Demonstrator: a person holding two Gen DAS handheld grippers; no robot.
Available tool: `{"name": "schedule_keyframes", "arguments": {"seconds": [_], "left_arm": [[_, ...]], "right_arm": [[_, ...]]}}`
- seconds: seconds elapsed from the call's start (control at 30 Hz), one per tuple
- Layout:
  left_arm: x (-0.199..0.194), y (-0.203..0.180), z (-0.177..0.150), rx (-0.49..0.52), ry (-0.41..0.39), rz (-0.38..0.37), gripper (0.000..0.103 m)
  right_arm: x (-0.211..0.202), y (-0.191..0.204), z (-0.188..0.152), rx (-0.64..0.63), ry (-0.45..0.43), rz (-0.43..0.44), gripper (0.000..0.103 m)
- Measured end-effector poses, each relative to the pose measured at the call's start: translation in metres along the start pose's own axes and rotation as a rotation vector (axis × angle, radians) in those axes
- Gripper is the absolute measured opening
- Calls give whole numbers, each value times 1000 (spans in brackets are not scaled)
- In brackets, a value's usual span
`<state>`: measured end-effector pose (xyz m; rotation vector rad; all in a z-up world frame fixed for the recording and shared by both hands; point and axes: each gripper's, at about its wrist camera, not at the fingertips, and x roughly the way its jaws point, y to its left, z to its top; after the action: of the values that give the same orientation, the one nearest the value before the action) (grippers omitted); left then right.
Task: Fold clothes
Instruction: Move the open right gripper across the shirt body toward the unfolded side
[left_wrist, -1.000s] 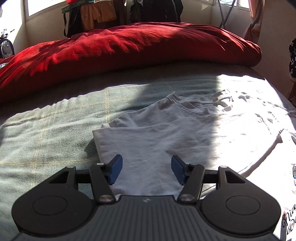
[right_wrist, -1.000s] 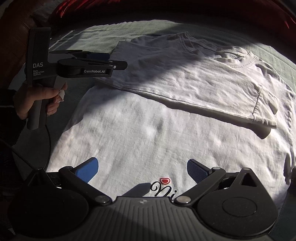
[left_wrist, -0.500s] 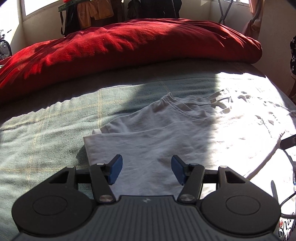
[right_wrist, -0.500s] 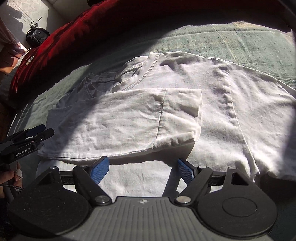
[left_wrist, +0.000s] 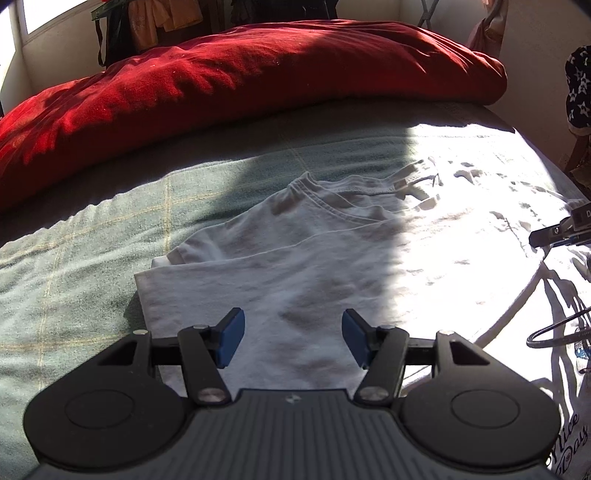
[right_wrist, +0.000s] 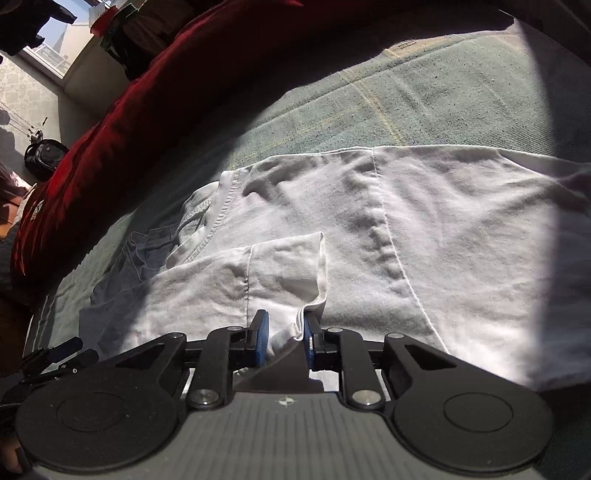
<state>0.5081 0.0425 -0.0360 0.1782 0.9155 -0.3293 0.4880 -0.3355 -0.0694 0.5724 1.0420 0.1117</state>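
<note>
On the green bedspread (right_wrist: 424, 92), the right gripper (right_wrist: 285, 334), jaws just closing, pinched the white T-shirt's (right_wrist: 461, 236) folded sleeve cuff (right_wrist: 291, 291); the left gripper (left_wrist: 292, 338) hovered spread. Next, probably repositioning that sleeve.

A T-shirt (left_wrist: 332, 258) lay spread on a blanket (left_wrist: 74, 266) covering the bed, one side folded inward over its body, its sleeve (right_wrist: 284, 273) on top. A bunched duvet (left_wrist: 240, 85) lay behind it along the bed's far side. The left gripper (left_wrist: 292, 338) hung over the folded edge; the right gripper (right_wrist: 285, 338) stood at the sleeve's corner, cloth between its fingers.
</note>
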Motion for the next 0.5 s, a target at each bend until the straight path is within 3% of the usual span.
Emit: {"name": "schedule_keyframes", "arguments": {"seconds": [0.17,0.3,0.5], "left_arm": [[-1,0,-4,-8,8,-13,60],[9,2,-8,-17,53,-7,62],[9,25,3,-44,-35,36,62]], "right_arm": [[-12,4,1,-19,-29,-26,11],[-9,8,1,-47,4,-66,13],[-27,14,-5,-77,-29,-149,40]]}}
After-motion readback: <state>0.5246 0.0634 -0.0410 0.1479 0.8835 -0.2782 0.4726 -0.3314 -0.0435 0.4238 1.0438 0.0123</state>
